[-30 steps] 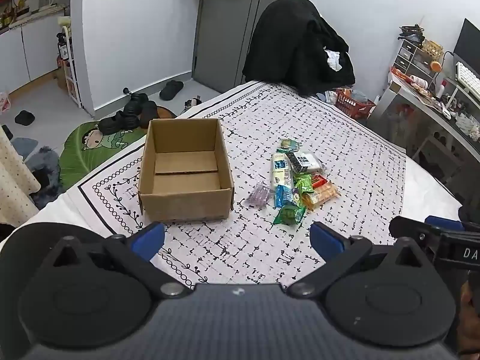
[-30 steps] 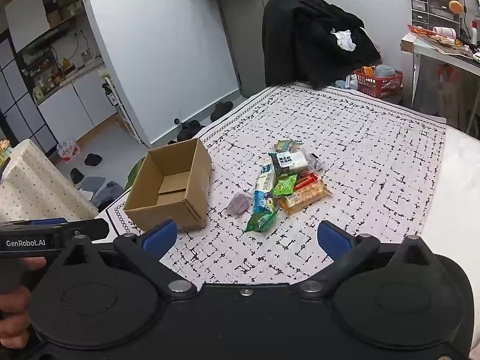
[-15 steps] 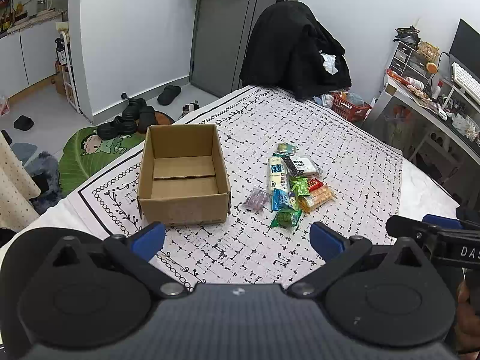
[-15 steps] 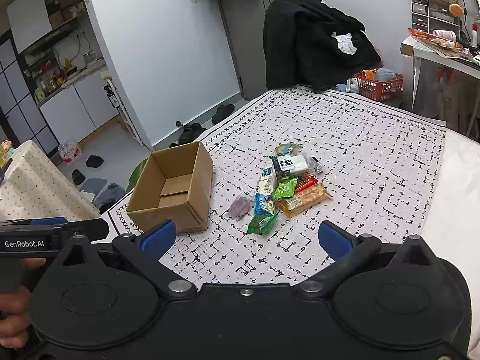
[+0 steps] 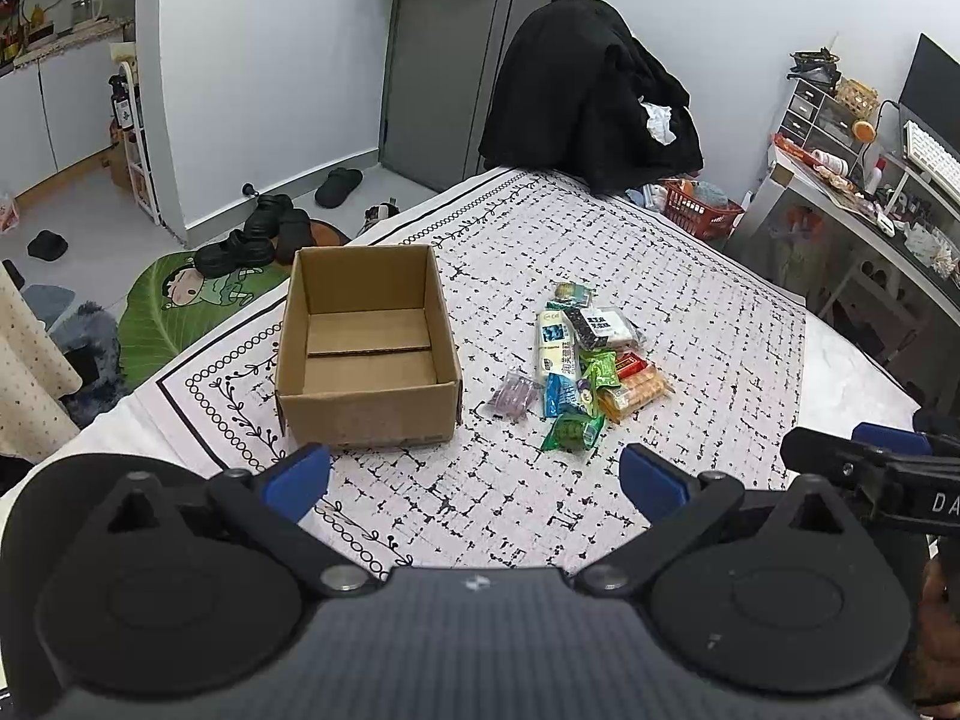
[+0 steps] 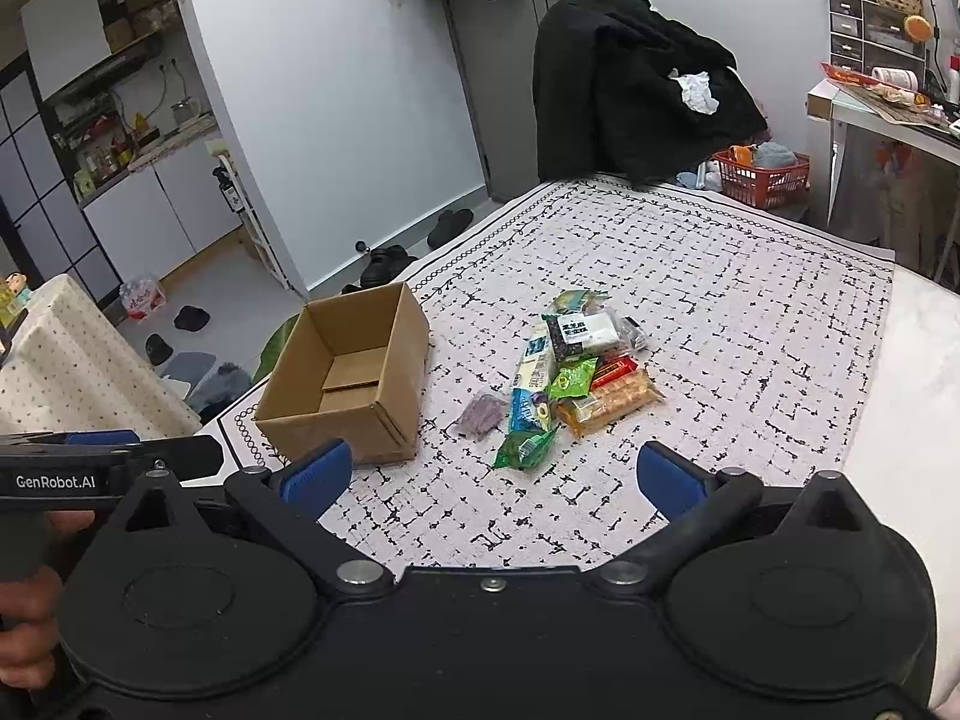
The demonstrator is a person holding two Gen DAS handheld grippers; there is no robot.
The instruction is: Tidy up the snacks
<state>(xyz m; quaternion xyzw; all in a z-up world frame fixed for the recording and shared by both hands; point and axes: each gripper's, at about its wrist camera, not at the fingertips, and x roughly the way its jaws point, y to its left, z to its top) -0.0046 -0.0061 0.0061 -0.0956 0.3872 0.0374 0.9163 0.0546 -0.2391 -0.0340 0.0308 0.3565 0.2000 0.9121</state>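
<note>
An open, empty cardboard box (image 5: 366,354) (image 6: 348,378) sits on the patterned tablecloth (image 5: 690,312) at the left. A pile of snack packets (image 5: 585,360) (image 6: 570,372) lies to its right, with a purple packet (image 5: 515,394) nearest the box and a green packet (image 5: 570,433) at the front. My left gripper (image 5: 474,480) is open and empty, held above the table's near side. My right gripper (image 6: 489,480) is open and empty, also back from the pile. Each gripper shows at the edge of the other's view.
A chair draped with black clothes (image 5: 594,102) stands at the table's far end. A red basket (image 5: 699,210) and a cluttered desk (image 5: 870,192) are at the right. Shoes (image 5: 264,234) and a green mat (image 5: 180,306) lie on the floor at the left.
Both grippers have drawn back and risen a little, so the box and snacks look smaller and farther. Nothing on the table has moved.
</note>
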